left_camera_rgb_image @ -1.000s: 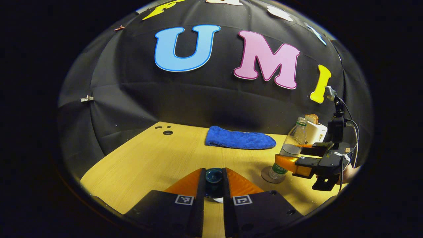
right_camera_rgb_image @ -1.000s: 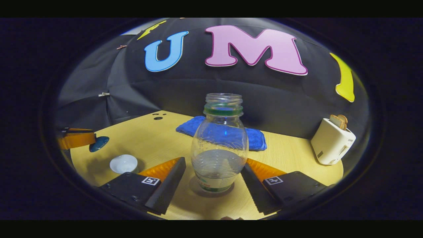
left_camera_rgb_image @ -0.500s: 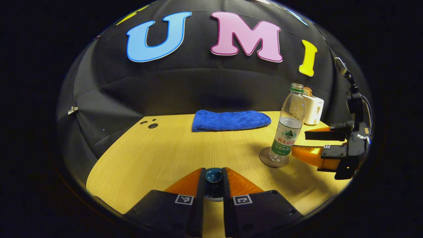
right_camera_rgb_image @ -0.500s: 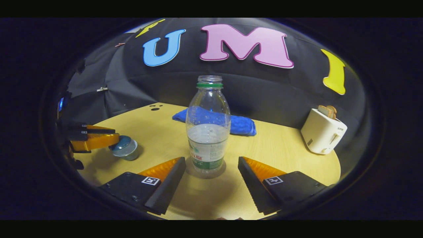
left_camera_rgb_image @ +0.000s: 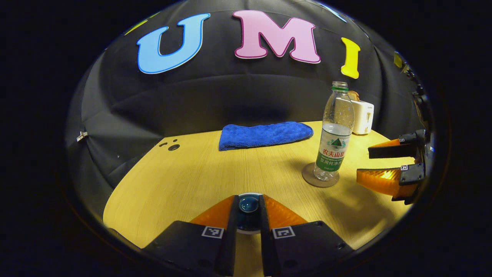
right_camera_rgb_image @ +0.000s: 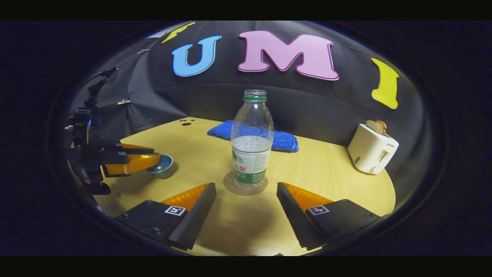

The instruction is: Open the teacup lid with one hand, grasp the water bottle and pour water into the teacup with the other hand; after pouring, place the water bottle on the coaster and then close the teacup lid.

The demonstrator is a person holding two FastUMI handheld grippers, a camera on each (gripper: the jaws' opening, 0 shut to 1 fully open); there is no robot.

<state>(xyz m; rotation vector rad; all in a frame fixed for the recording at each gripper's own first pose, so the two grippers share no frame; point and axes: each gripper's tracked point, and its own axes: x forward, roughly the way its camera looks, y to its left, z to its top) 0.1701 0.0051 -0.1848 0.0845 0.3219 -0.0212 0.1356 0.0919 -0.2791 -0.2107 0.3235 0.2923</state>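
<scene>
1. One bottle [right_camera_rgb_image: 252, 140] stands upright on the round coaster [right_camera_rgb_image: 245, 187], its long axis vertical and its uncapped mouth pointing straight up; it is partly filled with water.
2. The right tool [right_camera_rgb_image: 246, 209] is open, its two fingers spread wide to either side of the bottle and clear of it, a little nearer the camera than the coaster.
3. In the left gripper view the same bottle [left_camera_rgb_image: 335, 132] and coaster [left_camera_rgb_image: 320, 179] sit toward the right of the desk [left_camera_rgb_image: 200, 173], with the right tool [left_camera_rgb_image: 374, 163] just beside them, fingers apart.
4. The left tool [left_camera_rgb_image: 248, 209] is closed on the knob of one lid [left_camera_rgb_image: 248, 204], both fingers pressing on it.
5. In the right gripper view the left tool [right_camera_rgb_image: 152, 157] holds that lid over one cup [right_camera_rgb_image: 162, 166] on the left of the desk; whether the lid is seated I cannot tell.
6. Also on the desk: one blue cloth [right_camera_rgb_image: 282, 140] behind the bottle, and one white toaster [right_camera_rgb_image: 372, 149] at the far right holding toast.
</scene>
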